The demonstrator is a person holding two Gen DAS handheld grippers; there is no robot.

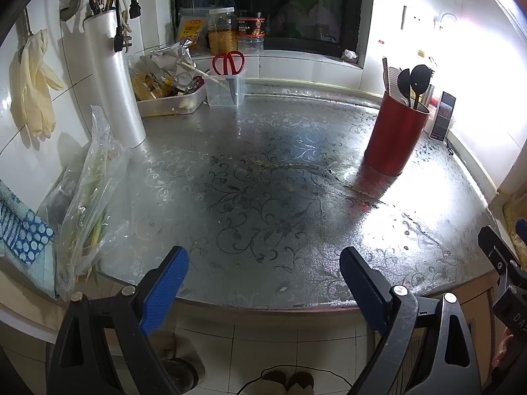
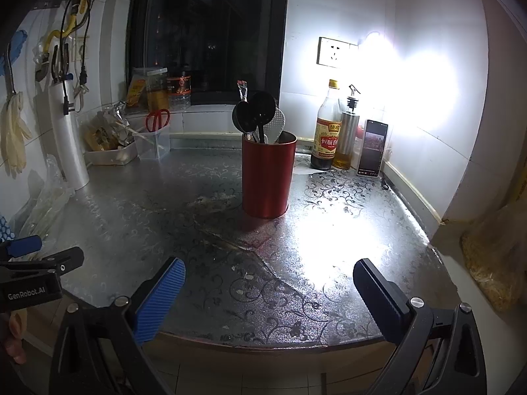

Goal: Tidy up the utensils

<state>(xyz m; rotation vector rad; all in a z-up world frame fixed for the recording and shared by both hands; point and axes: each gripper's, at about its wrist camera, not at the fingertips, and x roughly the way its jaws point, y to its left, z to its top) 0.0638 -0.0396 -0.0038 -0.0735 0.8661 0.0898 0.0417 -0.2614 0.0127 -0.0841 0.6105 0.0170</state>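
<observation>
Both grippers hang at the counter's point(image 1: 263, 197) front edge, side by side. The left gripper point(image 1: 263, 283) has its jaws spread wide, nothing between them. The right gripper point(image 2: 268, 293) is spread wide too, and empty. The utensils point(image 2: 255, 117), dark ladles and a pale spatula, stand upright in the red holder point(image 2: 267, 177) toward the counter's right rear, well apart from both tools. Red scissors point(image 1: 229, 62) sit in a clear bin point(image 1: 225, 90) at the back left, beside a cluttered tray point(image 1: 171, 100).
</observation>
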